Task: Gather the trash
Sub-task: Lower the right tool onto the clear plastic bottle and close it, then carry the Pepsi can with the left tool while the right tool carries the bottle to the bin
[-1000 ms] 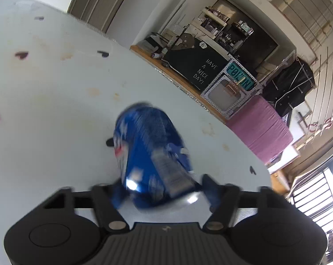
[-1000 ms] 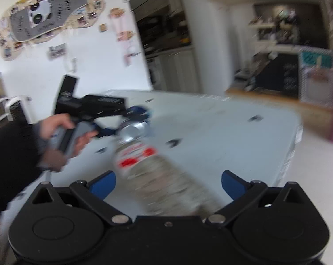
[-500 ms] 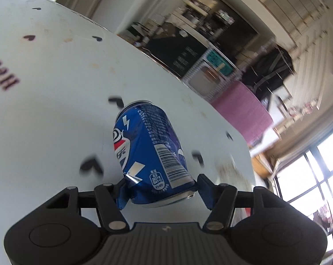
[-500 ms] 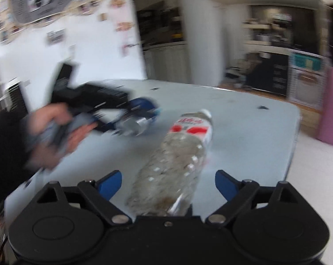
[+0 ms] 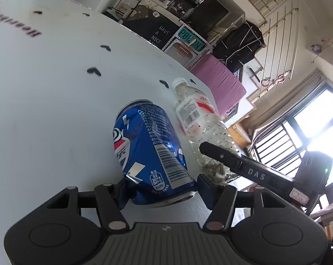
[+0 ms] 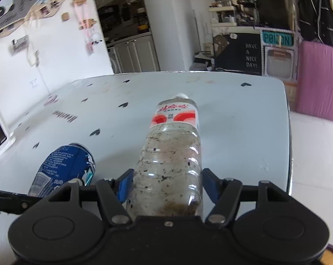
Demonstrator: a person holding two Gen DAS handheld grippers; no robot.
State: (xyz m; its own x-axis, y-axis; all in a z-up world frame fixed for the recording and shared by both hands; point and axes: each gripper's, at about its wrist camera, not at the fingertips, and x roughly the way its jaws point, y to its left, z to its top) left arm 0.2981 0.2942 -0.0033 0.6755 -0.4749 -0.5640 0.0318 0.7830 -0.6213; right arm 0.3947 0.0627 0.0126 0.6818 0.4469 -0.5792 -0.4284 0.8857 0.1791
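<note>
Left gripper clamped on the base of a dented blue aluminium soda can, held out over the white tabletop with black heart marks. Just beside it on the right, a grimy clear plastic bottle with a red-and-white label, cap pointing away, gripped near its base by the closed right gripper. Beyond the table edge, a pink mattress against the far wall.
</note>
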